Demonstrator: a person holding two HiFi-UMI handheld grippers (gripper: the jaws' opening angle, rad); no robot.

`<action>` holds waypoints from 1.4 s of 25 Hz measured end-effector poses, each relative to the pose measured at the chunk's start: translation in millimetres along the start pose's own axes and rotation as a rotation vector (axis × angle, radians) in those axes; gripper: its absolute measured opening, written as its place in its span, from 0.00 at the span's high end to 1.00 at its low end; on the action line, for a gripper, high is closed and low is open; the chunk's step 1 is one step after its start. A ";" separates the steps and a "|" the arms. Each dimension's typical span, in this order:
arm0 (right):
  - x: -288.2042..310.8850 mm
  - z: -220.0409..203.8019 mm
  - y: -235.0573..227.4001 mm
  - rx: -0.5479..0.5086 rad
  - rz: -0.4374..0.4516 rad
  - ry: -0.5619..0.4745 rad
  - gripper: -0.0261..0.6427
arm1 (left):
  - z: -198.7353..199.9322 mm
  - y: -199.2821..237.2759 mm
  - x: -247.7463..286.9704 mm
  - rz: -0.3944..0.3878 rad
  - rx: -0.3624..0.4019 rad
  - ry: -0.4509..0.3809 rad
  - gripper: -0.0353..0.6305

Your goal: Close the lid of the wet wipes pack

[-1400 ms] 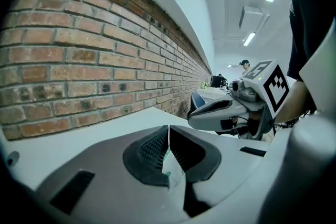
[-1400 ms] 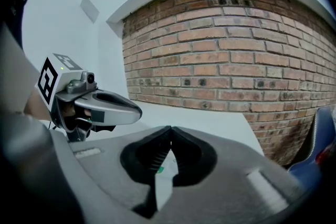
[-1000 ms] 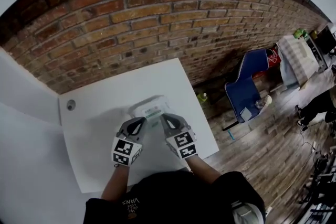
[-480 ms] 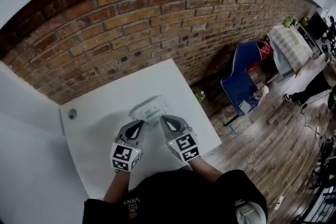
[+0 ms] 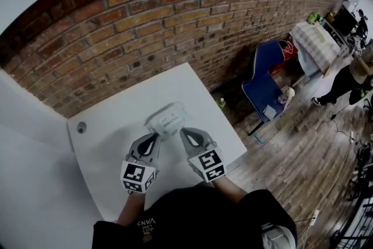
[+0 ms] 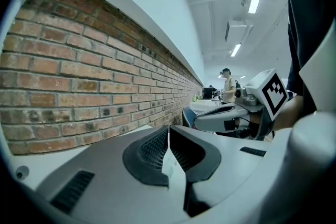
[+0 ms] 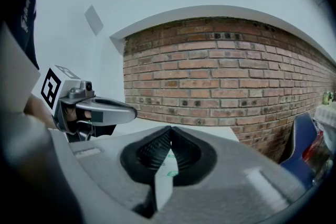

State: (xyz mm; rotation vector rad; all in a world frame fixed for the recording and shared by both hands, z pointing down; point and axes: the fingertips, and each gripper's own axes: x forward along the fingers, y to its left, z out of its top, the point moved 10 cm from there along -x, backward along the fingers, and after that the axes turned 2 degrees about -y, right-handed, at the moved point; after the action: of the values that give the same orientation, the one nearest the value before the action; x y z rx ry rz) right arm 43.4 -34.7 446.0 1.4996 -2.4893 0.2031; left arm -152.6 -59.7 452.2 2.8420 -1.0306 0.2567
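While the left gripper [image 5: 152, 139] and right gripper [image 5: 185, 134] each have jaws pinched on the wet wipes pack [image 5: 166, 120], at its 7 and 5 o'clock corners on the worktop [image 5: 111, 131], one should probably steady it as the other releases to press the lid flat.

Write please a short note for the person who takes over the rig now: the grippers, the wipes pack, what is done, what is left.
Left gripper: jaws together, tip at the near edge of the wipes pack.
Right gripper: jaws together, tip at the same edge, further right.
The wipes pack lies flat on the white table.
Done: both grippers are at the wipes pack.
Left: the lid is too small to judge here; check it and press it down if it stands open.
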 end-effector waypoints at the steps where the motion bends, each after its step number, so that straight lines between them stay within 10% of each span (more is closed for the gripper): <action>1: -2.2 -0.3 2.6 0.001 -0.003 0.000 0.97 | -0.6 -0.6 -3.4 0.000 -0.004 -0.002 0.93; 35: -30.2 1.4 35.3 -0.002 -0.013 0.019 0.97 | 0.1 -22.1 -51.2 -0.044 0.018 -0.017 0.93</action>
State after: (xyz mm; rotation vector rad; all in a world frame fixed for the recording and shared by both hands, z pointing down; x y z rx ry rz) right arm 25.6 7.2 436.6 1.5056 -2.4635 0.2115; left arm -177.1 -10.8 441.1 2.8835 -0.9729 0.2401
